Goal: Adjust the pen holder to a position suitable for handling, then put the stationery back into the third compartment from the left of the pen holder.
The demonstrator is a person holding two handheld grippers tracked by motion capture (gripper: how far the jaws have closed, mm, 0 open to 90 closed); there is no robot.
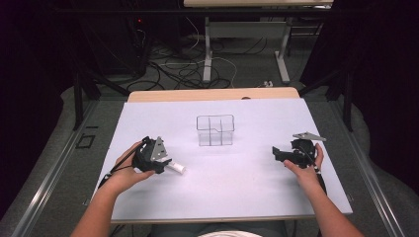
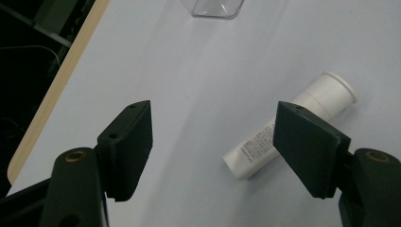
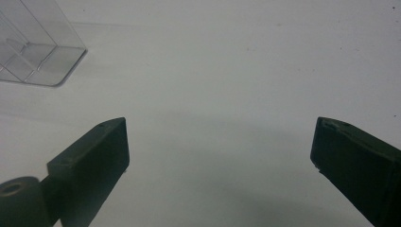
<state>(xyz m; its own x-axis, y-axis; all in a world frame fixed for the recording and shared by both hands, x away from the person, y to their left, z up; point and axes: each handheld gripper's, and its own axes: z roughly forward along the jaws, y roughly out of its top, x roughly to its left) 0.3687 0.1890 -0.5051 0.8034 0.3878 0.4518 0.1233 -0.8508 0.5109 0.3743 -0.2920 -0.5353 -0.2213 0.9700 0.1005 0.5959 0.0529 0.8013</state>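
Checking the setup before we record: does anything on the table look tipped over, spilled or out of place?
Only one thing: the white tube lies on its side on the table, outside the clear divided container, which stands upright and looks empty. The tube sits by the open left hand-held gripper. Nothing is spilled.

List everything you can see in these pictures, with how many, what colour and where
Tube: one, white with small print, lying flat on the sheet by the left gripper's jaws, not gripped.
Divided box: one, clear plastic, empty, mid-table toward the far side.
Sheet: one, white, covering the tabletop.
Table: one, light wood, edge showing past the sheet.
Cables: several, black and white, on the floor beyond the table.
Left gripper: one, black, jaws open, table's left.
Right gripper: one, black, jaws open, table's right.
Hands: two, each holding a gripper.
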